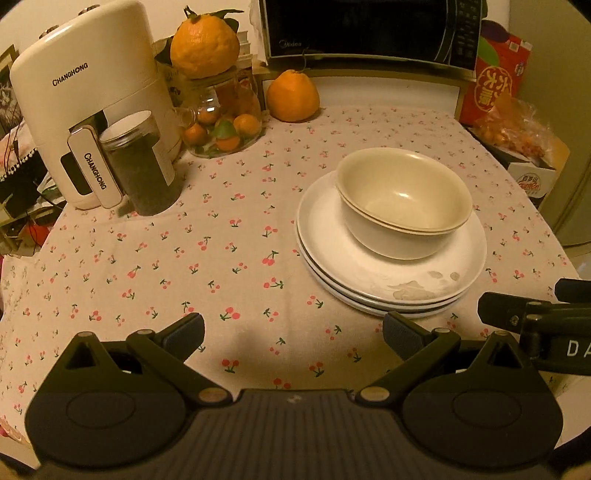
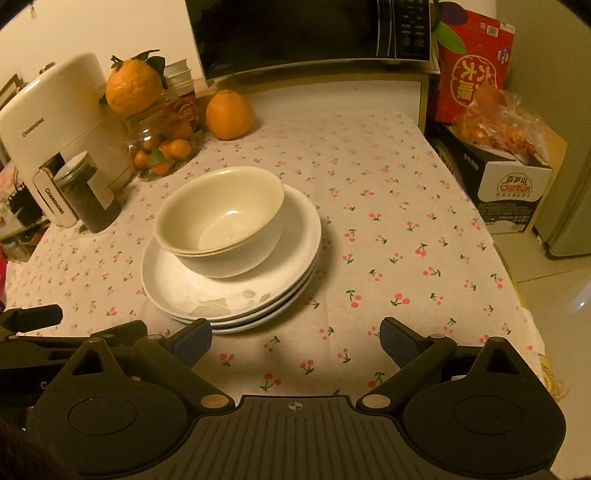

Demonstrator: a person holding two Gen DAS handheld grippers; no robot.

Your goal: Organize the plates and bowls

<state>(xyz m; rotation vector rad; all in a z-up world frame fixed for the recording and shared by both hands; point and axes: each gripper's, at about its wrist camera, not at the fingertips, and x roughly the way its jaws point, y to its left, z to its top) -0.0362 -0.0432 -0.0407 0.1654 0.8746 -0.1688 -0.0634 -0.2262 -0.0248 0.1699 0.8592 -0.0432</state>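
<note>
Two cream bowls sit nested on a stack of three white plates on the cherry-print tablecloth. A dried smear marks the top plate's near rim. My left gripper is open, low over the cloth, just left of and nearer than the stack. My right gripper is open too, with its left fingertip close to the stack's near edge and nothing between its fingers. The right gripper's tips show at the left view's right edge.
At the back left stand a white Changhong appliance, a dark jar and a glass jar of small oranges with a large orange on top. Another orange, a microwave and boxes line the back and right.
</note>
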